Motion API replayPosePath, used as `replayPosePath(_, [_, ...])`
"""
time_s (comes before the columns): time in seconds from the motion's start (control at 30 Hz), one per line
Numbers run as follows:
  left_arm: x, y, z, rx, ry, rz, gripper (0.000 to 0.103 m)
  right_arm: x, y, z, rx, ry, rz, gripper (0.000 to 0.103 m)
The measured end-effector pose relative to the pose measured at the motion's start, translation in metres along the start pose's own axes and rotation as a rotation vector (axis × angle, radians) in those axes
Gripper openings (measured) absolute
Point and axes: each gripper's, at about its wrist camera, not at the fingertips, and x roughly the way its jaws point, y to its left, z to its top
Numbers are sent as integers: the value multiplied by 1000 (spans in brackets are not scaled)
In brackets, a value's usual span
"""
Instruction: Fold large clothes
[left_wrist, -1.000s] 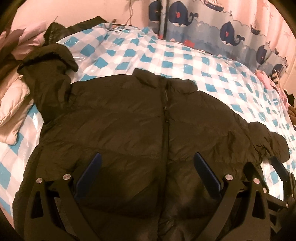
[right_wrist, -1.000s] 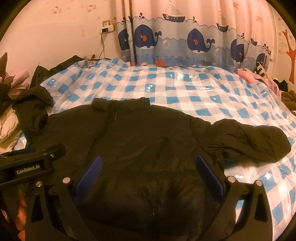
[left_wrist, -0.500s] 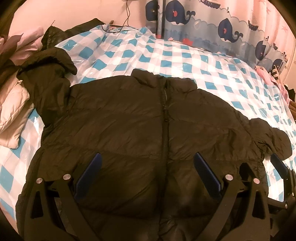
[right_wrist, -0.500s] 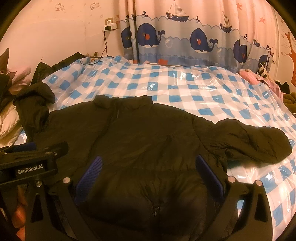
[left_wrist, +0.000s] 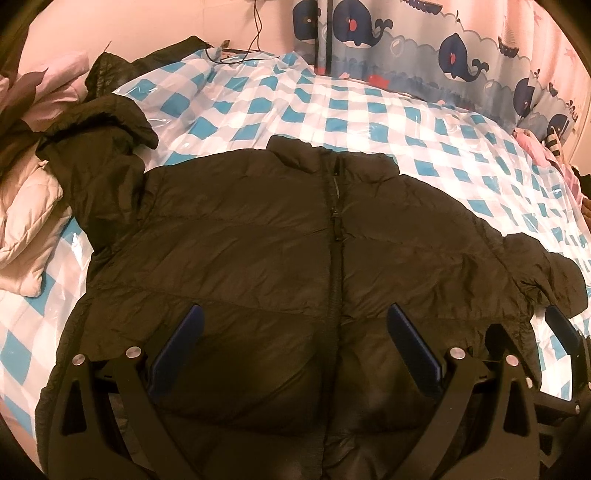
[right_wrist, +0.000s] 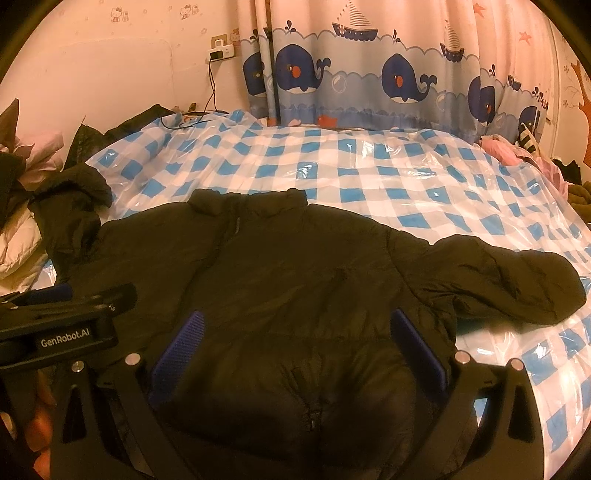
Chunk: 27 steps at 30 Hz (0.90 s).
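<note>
- Left wrist view: the dark puffer jacket (left_wrist: 295, 258) lies front-up and zipped on the blue-checked bed cover (left_wrist: 369, 122), collar toward the curtain, body spread flat. This looks like the layout wanted before a first fold.
- The left gripper (left_wrist: 291, 350) hangs above the lower chest with its blue pads wide apart and nothing between them. It sits across the zipper (left_wrist: 337, 236), probably so the person can judge the garment's centre line.
- The sleeve on the picture's left (left_wrist: 99, 155) is bent upward onto a pile of other clothes (left_wrist: 26, 206). It will likely need pulling free.
- Right wrist view: the right gripper (right_wrist: 295, 354) is likewise spread open and empty, poised over the jacket (right_wrist: 277, 277) near the hem.
- The sleeve on the picture's right (right_wrist: 517, 284) stretches out flat over the cover (right_wrist: 369, 173), an easy first part to fold inward.
- The left gripper's body (right_wrist: 62, 325) shows just beside, at the left edge. The two tools are side by side, so no fold seems begun yet.
</note>
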Motion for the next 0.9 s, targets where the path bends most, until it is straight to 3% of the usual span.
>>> replayPosePath(0.9, [0, 5, 0, 3, 3, 6, 95, 0, 0, 2, -1, 4, -2, 97])
